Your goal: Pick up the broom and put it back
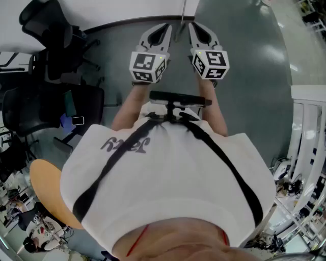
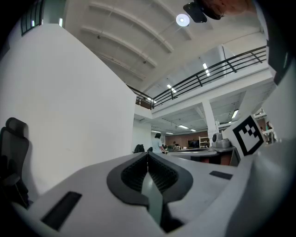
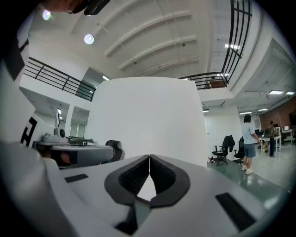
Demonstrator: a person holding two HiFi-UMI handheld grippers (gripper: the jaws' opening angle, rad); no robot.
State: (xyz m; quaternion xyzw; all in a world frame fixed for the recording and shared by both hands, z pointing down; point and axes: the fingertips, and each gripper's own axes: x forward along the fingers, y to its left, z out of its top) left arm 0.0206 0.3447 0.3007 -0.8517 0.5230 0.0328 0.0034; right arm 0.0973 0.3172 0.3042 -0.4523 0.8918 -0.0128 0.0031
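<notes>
In the head view my two grippers are held side by side at chest height, level, pointing at a curved white wall (image 1: 117, 10). The left gripper (image 1: 165, 26) is shut with nothing in it, and its own view shows the black pads meeting (image 2: 147, 155). The right gripper (image 1: 194, 25) is shut and empty too, its pads touching in the right gripper view (image 3: 149, 159). A thin grey stick (image 1: 181, 20), maybe the broom's handle, stands at the wall just beyond and between the tips. No broom head shows in any view.
Black office chairs (image 1: 48, 35) crowd the left side on the grey floor (image 1: 244, 46). A white railing (image 1: 305, 127) runs along the right. In the right gripper view a person (image 3: 249, 143) stands far off to the right beside more chairs (image 3: 222, 150).
</notes>
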